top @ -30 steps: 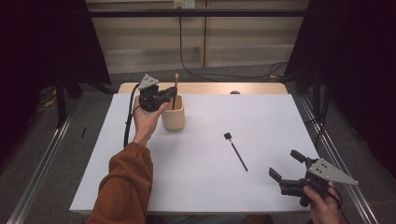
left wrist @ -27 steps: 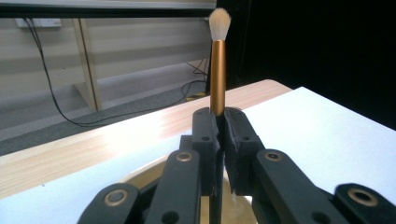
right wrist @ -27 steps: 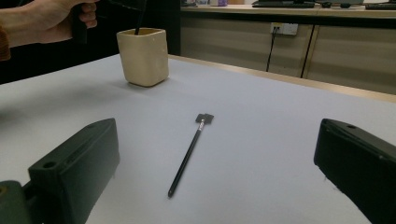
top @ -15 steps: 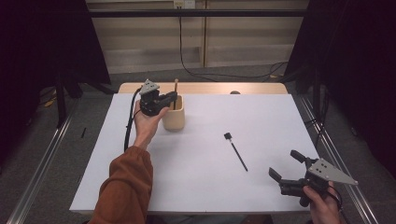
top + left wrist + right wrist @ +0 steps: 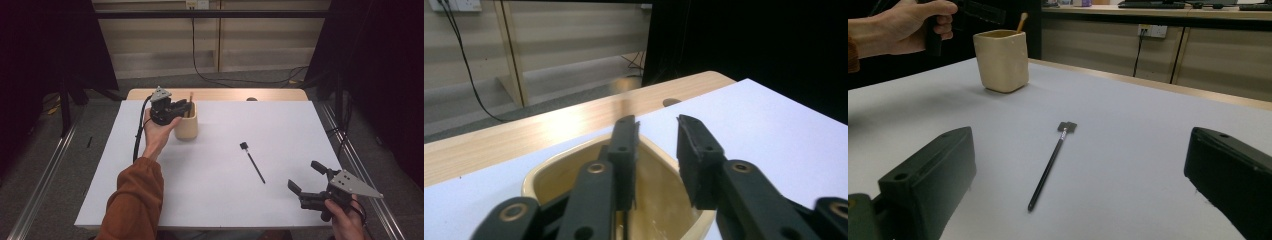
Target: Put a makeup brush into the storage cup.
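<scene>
A cream cup (image 5: 186, 125) stands at the back left of the white sheet (image 5: 225, 200). A wooden-handled stick (image 5: 191, 96) leans inside it, its tip above the rim. My left gripper (image 5: 182, 107) hovers over the cup's mouth. Its jaws have just been opening and stand a little apart, with nothing pressed between them. In the left gripper view they (image 5: 656, 125) hang above the cup (image 5: 544, 180), and the stick (image 5: 624, 97) is a blur behind one jaw. A black brush (image 5: 252, 161) lies flat mid-sheet. My right gripper (image 5: 304, 175) stands open at the front right, pointing toward the brush (image 5: 1050, 162).
The white sheet covers a wooden table whose bare far edge (image 5: 225, 94) has a small hole (image 5: 251, 99). Metal rails (image 5: 45, 175) run along the floor on both sides. A black cable (image 5: 138, 140) trails from the left gripper along the forearm.
The left gripper's jaws have parted and let go of the wooden stick, which now stands lower in the cup. The left hand shifted slightly. The right gripper has not moved.
</scene>
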Demonstrator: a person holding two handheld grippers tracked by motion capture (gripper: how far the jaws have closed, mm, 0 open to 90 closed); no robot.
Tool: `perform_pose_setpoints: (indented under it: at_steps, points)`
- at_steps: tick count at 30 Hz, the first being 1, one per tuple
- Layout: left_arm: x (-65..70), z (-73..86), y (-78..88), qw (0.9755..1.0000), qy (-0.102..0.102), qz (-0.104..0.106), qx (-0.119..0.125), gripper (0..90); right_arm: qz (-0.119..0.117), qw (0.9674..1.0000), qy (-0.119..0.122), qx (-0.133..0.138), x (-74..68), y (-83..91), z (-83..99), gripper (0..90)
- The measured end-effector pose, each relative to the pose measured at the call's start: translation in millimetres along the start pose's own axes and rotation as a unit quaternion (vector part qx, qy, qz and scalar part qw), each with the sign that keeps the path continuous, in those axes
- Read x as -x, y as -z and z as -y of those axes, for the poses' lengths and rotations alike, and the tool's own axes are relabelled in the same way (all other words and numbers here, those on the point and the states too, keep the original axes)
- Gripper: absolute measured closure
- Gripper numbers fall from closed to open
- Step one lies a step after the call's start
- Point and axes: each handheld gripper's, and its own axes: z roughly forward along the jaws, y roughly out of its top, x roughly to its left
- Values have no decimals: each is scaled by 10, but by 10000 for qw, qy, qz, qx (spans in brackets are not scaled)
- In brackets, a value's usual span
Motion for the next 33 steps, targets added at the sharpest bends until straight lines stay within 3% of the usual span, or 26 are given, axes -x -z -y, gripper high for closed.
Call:
perform_pose_setpoints:
  at_steps: [9,15,23,33]
  points:
    - [-19,-10,12,9998,126,-131,7,391,-1,10000,-2,0,0,-1,0,0]
    - [-32,-21,31,9996,46,-293,2,155,-5,10000,-6,-7,-2,-1,0,0]
    - [-10,-45,73,9997,12,-235,98,42,-3,10000,-11,-6,-3,-1,-1,0]
    - [65,-62,183,9996,-163,-185,140,37,-8,10000,-8,1,-3,1,-1,0]
